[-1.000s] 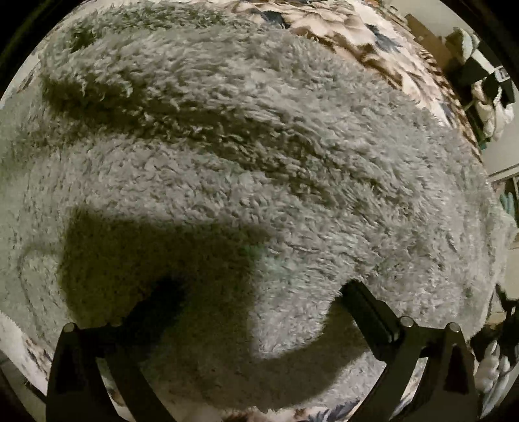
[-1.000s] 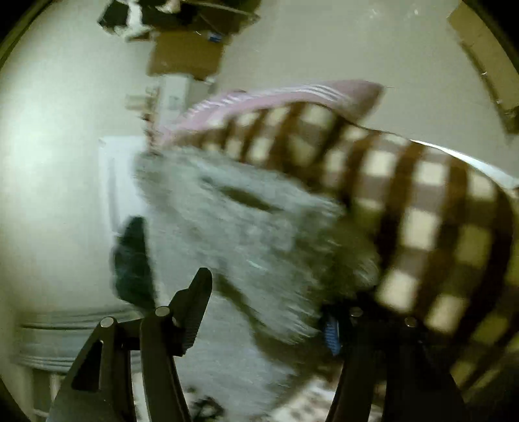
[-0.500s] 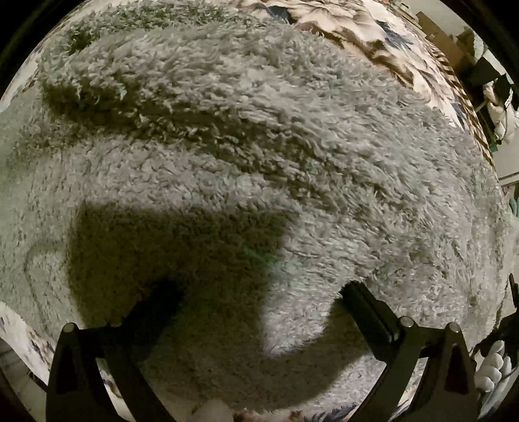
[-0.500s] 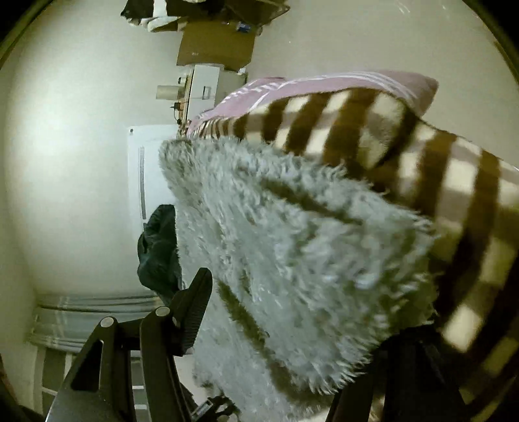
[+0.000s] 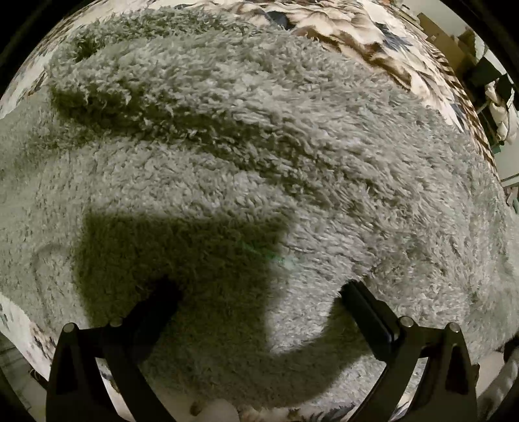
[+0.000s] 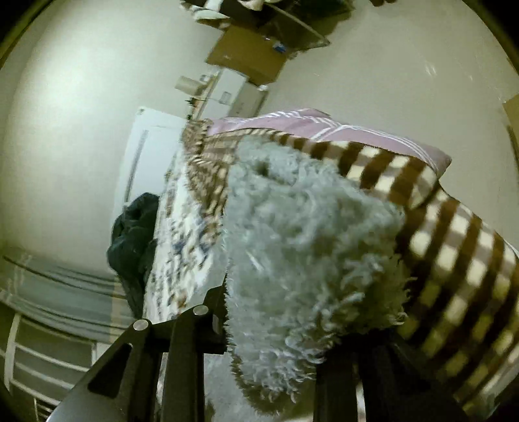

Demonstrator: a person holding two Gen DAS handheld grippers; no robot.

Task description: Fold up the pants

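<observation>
The pants (image 5: 259,155) are grey and fluffy and lie spread on a floral bedspread (image 5: 340,19), filling the left wrist view. My left gripper (image 5: 259,292) is open, its two fingers pressed down into the fleece and casting a dark shadow. In the right wrist view my right gripper (image 6: 275,311) is shut on a bunched edge of the pants (image 6: 308,246), which bulges up between the fingers and hides their tips.
A brown-and-cream checked blanket (image 6: 454,253) and a pink pillow (image 6: 324,126) lie behind the held fleece. A dark garment (image 6: 133,240) lies at the bed's edge. Cardboard boxes (image 6: 253,55) and a white cabinet (image 6: 152,155) stand by the wall.
My right gripper has closed on the pants edge and turned with it; its left finger moved in against the fleece. My left gripper has stayed pressed on the pants, shifting slightly.
</observation>
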